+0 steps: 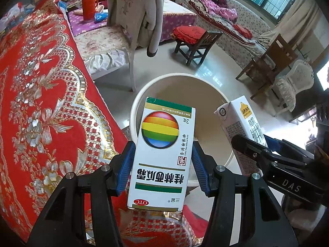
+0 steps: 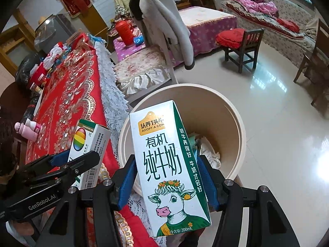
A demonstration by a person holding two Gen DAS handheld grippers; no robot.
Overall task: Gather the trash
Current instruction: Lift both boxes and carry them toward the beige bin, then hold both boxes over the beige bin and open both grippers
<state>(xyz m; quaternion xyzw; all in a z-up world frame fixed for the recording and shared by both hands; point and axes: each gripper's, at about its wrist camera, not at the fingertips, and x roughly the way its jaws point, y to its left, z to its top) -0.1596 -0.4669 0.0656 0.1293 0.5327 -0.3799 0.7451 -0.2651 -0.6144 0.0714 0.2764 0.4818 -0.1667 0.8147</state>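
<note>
Now we hold both grippers over the bin (image 2: pixel 240 127) — left gripper (image 1: pixel 162 164) clamps the medicine box (image 1: pixel 162 154), right gripper (image 2: pixel 166 177) grips the milk carton (image 2: pixel 166 164).

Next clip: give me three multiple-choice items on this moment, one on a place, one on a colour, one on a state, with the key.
1. Where is the bin?
A. on the table
B. on the floor beside the table
C. on a chair

2. The tablecloth is mainly
A. red
B. blue
C. green

3. The left gripper is
A. open, holding nothing
B. shut on the medicine box
C. shut on the milk carton

Key: B, it stands on tiles at the table's edge; A, red with gold pattern; B, pads press the box's sides.
</note>
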